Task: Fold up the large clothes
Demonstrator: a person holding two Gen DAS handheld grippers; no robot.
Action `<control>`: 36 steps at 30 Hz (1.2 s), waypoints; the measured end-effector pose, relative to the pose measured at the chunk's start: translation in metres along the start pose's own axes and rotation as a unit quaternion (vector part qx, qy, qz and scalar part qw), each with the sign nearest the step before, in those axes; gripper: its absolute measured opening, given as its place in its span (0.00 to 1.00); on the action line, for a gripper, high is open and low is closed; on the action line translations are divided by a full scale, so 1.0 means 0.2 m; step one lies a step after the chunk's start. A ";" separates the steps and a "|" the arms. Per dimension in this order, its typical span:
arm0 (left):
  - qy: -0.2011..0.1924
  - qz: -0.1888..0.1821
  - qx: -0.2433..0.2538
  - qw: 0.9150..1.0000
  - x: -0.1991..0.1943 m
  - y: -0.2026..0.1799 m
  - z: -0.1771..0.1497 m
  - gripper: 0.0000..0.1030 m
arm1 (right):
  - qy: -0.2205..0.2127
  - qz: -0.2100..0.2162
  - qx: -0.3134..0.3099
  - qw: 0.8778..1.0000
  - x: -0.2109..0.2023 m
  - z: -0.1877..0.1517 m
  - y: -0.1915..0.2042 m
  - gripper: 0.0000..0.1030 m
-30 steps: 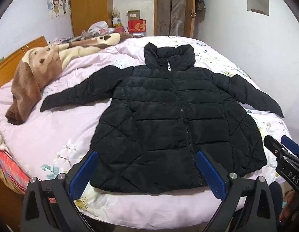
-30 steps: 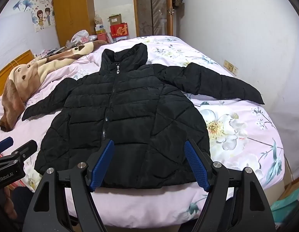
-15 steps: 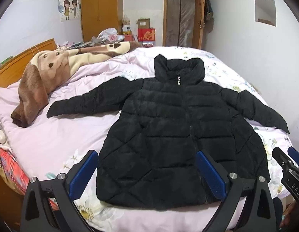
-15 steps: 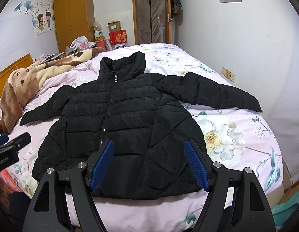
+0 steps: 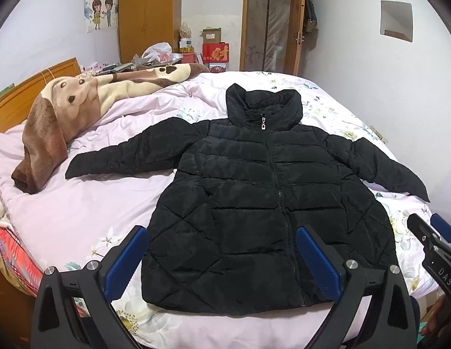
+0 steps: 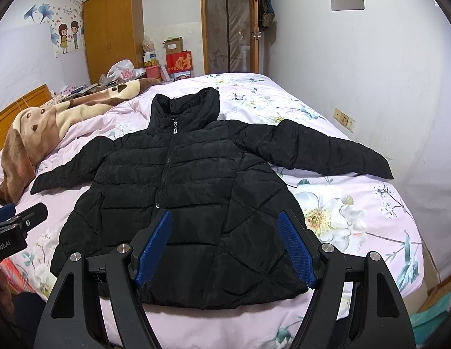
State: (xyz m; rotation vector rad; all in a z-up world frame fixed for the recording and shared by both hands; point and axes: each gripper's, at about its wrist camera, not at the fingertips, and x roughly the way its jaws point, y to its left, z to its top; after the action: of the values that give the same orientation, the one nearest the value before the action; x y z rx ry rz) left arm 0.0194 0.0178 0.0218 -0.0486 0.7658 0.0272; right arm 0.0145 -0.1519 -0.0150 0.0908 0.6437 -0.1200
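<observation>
A black quilted puffer jacket (image 5: 254,200) lies flat and zipped on the bed, front up, collar at the far end, both sleeves spread out to the sides. It also shows in the right wrist view (image 6: 190,200). My left gripper (image 5: 222,258) is open and empty, held above the jacket's near hem on its left half. My right gripper (image 6: 225,247) is open and empty, above the near hem on its right half. The right gripper shows at the right edge of the left wrist view (image 5: 432,241). The left gripper shows at the left edge of the right wrist view (image 6: 18,221).
The bed has a pink floral cover (image 5: 79,212). A brown and cream dog-print blanket (image 5: 65,110) lies at the far left by the wooden headboard (image 5: 27,96). A wall (image 6: 371,72) runs along the bed's right side. A wardrobe (image 5: 149,14), boxes and a door stand beyond.
Both grippers have risen and tilted up, so more of the room and the bed's far end shows. The jacket has not moved. Both stay open.
</observation>
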 end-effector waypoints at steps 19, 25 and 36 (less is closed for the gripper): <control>0.001 -0.009 0.007 1.000 0.01 -0.01 0.00 1.00 | -0.001 0.004 -0.011 1.000 0.01 0.02 0.03 0.73; 0.000 -0.008 0.006 1.000 0.02 0.00 0.01 1.00 | -0.001 0.003 -0.011 1.000 0.02 0.02 0.03 0.73; -0.003 -0.003 0.017 1.000 0.03 -0.04 0.01 1.00 | 0.000 0.002 -0.013 1.000 0.03 0.03 0.04 0.73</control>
State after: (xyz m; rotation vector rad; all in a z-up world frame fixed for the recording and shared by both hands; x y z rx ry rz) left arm 0.0252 0.0109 0.0202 -0.0180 0.7590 0.0078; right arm 0.0240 -0.1449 -0.0146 0.0674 0.6441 -0.1069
